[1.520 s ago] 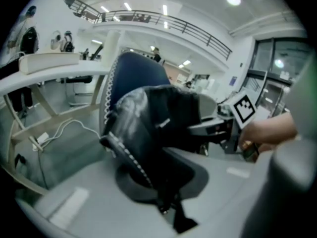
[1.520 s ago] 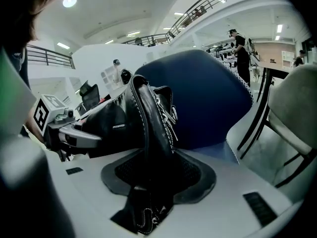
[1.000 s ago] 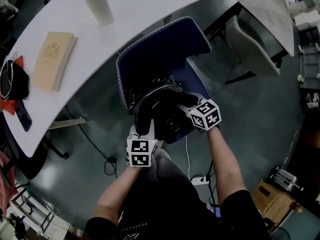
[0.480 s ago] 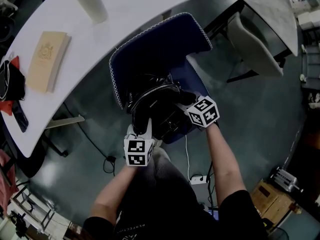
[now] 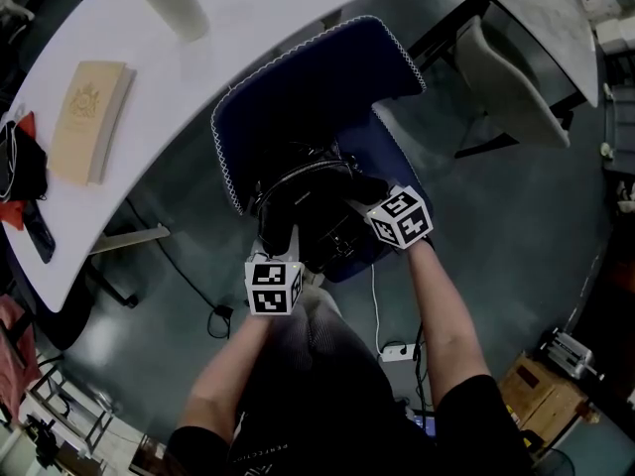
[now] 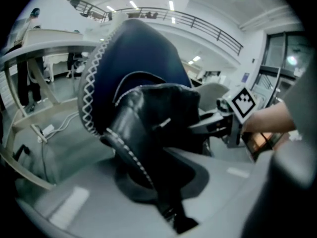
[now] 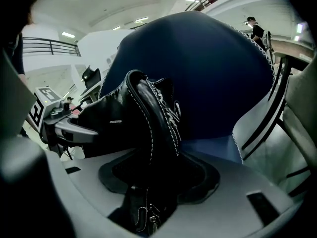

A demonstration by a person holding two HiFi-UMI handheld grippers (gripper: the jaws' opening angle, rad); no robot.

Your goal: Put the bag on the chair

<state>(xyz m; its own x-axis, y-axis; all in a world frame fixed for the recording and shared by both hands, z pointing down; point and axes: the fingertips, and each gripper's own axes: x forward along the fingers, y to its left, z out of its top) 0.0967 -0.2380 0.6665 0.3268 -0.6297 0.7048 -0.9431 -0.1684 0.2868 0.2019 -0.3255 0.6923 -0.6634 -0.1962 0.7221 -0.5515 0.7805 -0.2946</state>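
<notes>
Black leather makes up the bag (image 5: 316, 216), and it sits on the seat of the dark blue chair (image 5: 317, 87), just in front of the backrest at 12 o'clock. The left gripper (image 5: 280, 238) reaches the bag from 7 o'clock. Its fingers are almost together and they pinch the stitched strap (image 6: 129, 155) of the bag, which runs down between them. The right gripper (image 5: 363, 192) reaches the bag from 4 o'clock. Its fingers are opening at this moment and stand wide apart. A second strap (image 7: 156, 118), with white stitching and a small metal clasp at its low end, passes between them, but the fingers do not seem to press on it. At 10 o'clock from the chair stands a white curved worktop (image 5: 258, 8). It carries a tan book (image 5: 87, 117) and a white cup (image 5: 174, 3). A grey chair (image 5: 506, 77) stands at 2 o'clock, well apart from the blue one.
</notes>
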